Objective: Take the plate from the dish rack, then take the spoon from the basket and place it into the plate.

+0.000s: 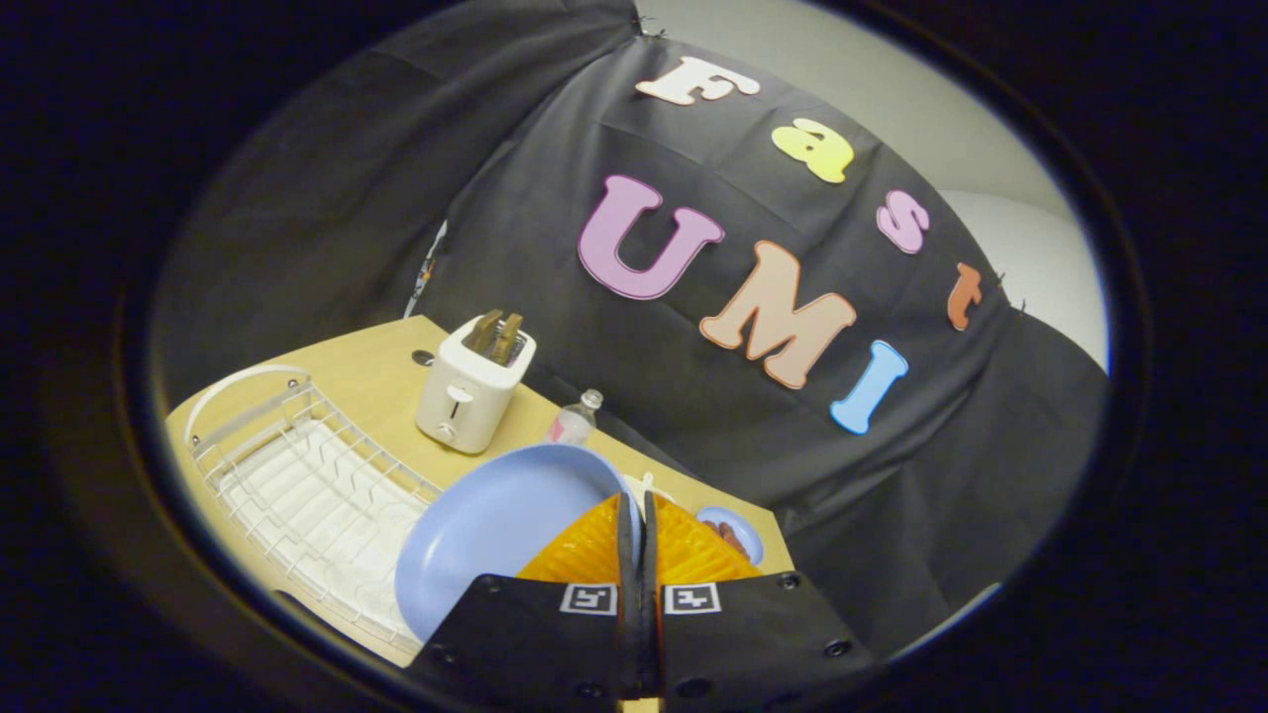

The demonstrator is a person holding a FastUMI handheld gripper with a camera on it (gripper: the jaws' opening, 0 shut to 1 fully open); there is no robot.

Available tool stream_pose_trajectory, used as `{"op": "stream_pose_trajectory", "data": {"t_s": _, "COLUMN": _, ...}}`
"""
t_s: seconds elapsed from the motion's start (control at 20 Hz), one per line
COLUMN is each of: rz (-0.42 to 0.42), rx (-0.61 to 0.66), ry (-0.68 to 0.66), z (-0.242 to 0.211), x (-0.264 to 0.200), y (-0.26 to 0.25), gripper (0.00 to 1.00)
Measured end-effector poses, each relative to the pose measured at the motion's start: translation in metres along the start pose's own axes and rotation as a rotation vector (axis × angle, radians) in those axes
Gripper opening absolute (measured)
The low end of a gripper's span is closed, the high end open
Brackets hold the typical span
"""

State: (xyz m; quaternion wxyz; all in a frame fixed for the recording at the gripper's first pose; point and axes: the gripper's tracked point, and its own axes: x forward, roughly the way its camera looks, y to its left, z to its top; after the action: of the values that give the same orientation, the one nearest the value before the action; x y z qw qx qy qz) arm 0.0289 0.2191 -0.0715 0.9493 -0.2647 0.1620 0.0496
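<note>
ITEM LOG – gripper view

- Tool (637,555): fingers pressed nearly together, clamped on rim of plate; the thin edge sits between them.
- Plate (495,530): light blue, held up off the desk, tilted, hanging to the left of the fingers over the near end of the rack. Out of the rack already.
- Dish rack (297,475): white wire, on desk w/ white drain mat under it, no dishes seen in it.
- Basket (684,550): orange, ribbed, just ahead of the fingers, partly hidden by plate. Spoon: a pale handle-like bit pokes up at basket's far edge; can't confirm.
- Small blue dish (738,530): beside basket, w/ brownish contents.
- Toaster (474,386): white, slices in slots, beyond rack.
- Water bottle (575,421): near toaster, against booth wall.
- Desk (376,366): light wood.

STAGE (est.): plate lifted, not yet set down; spoon step pending.

RISKS (est.):
- Rim-only pinch, weight hung off to one side – plate may pivot or slip out.
- Low edge could snag rack wires or knock basket on the way down.
- Set down too close to basket = poor room for spoon pick.
</note>
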Motion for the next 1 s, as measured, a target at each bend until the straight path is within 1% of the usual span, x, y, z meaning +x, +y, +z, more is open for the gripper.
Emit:
{"op": "stream_pose_trajectory", "data": {"t_s": 0.3, "rz": -0.053, "rx": 0.124, "ry": 0.053, "z": -0.044, "x": -0.021, "y": -0.076, "gripper": 0.03}}
{"op": "stream_pose_trajectory", "data": {"t_s": 0.4, "rz": -0.056, "rx": 0.193, "ry": 0.067, "z": -0.063, "x": -0.028, "y": -0.099, "gripper": 0.03}}
{"op": "stream_pose_trajectory", "data": {"t_s": 0.55, "rz": -0.043, "rx": 0.316, "ry": 0.1, "z": -0.108, "x": -0.036, "y": -0.131, "gripper": 0.03}}
{"op": "stream_pose_trajectory", "data": {"t_s": 0.7, "rz": -0.069, "rx": 0.349, "ry": 0.144, "z": -0.154, "x": -0.045, "y": -0.16, "gripper": 0.03}}
{"op": "stream_pose_trajectory", "data": {"t_s": 0.85, "rz": -0.08, "rx": 0.384, "ry": 0.18, "z": -0.192, "x": -0.052, "y": -0.179, "gripper": 0.03}}
{"op": "stream_pose_trajectory", "data": {"t_s": 1.0, "rz": -0.059, "rx": 0.45, "ry": 0.211, "z": -0.226, "x": -0.056, "y": -0.183, "gripper": 0.03}}
